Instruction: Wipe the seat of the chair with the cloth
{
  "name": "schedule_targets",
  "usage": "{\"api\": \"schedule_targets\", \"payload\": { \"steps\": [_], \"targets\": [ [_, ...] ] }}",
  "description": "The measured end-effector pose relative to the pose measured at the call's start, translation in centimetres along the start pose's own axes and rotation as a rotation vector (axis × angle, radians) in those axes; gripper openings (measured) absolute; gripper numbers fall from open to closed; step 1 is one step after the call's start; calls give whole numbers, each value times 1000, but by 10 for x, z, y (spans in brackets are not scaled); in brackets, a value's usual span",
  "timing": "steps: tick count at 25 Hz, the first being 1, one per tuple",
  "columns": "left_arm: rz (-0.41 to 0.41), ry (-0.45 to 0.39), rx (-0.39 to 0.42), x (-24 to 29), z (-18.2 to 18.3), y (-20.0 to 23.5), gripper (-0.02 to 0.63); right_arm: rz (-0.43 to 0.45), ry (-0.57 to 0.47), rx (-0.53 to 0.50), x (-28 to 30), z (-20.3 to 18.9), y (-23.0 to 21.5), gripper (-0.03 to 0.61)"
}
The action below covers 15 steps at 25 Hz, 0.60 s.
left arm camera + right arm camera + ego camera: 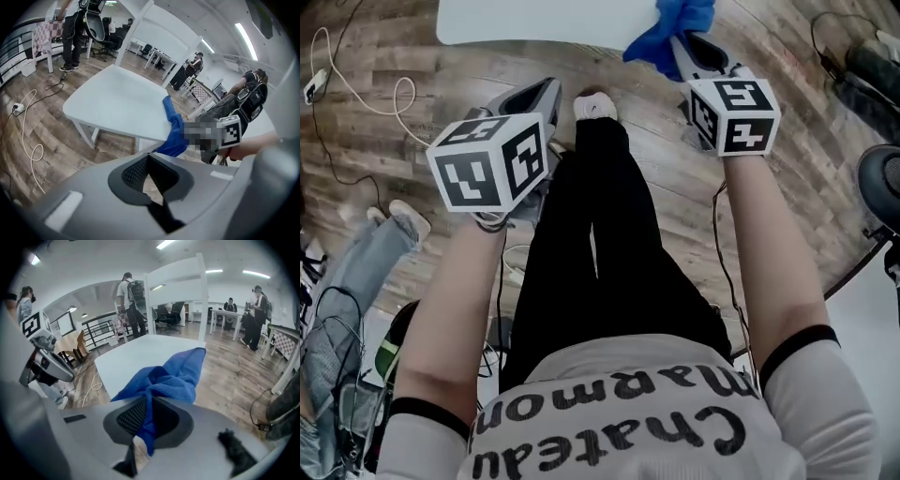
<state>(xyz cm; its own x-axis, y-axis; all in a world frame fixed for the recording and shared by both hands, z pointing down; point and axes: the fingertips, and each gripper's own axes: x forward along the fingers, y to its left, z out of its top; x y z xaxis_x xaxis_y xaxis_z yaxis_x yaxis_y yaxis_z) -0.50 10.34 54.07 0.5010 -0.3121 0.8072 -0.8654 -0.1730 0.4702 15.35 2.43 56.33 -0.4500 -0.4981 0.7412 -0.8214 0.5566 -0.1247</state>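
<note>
Cloth: blue and bunched, pinched between the jaws of the right claw; a narrow fold runs down between the two pads.
Chair seat: white and flat, on a wooden floor, in front of the person's legs.
Where the cloth is: at the right end of the seat's near edge. The left gripper view shows one end lying on the seat top while the rest hangs down to the right claw.
Right claw: closed on the cloth, held just beside the seat corner.
Left claw: jaws together with nothing between them, only floor behind; it is held back from the seat and apart from the cloth.
Head view only: both forearms, the marker cube on each claw, and a white shoe just below the seat edge.
Gripper views only: the chair back, white and upright behind the seat, and standing people farther in the room.
Cable: white, looped on the floor left of the chair.
</note>
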Motion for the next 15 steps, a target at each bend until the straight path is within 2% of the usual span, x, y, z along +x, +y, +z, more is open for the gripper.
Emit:
{"api": "schedule_targets", "payload": {
  "steps": [4,8,10,12,15],
  "targets": [
    [30,0,-36,-31,-31,11,8,-48,-7,113,-13,-13,-12,43],
    [40,-26,-127,-63,-48,13,8,-109,105,291,-30,-45,-24,40],
    [41,-37,-148,-80,-50,9,8,-119,152,430,-45,-68,-25,40],
    [34,-66,-164,-100,-46,4,8,-111,130,550,-63,-76,-19,40],
    [30,-107,-161,-135,-34,-6,8,-100,102,638,-96,-76,-1,39]
  ]
}}
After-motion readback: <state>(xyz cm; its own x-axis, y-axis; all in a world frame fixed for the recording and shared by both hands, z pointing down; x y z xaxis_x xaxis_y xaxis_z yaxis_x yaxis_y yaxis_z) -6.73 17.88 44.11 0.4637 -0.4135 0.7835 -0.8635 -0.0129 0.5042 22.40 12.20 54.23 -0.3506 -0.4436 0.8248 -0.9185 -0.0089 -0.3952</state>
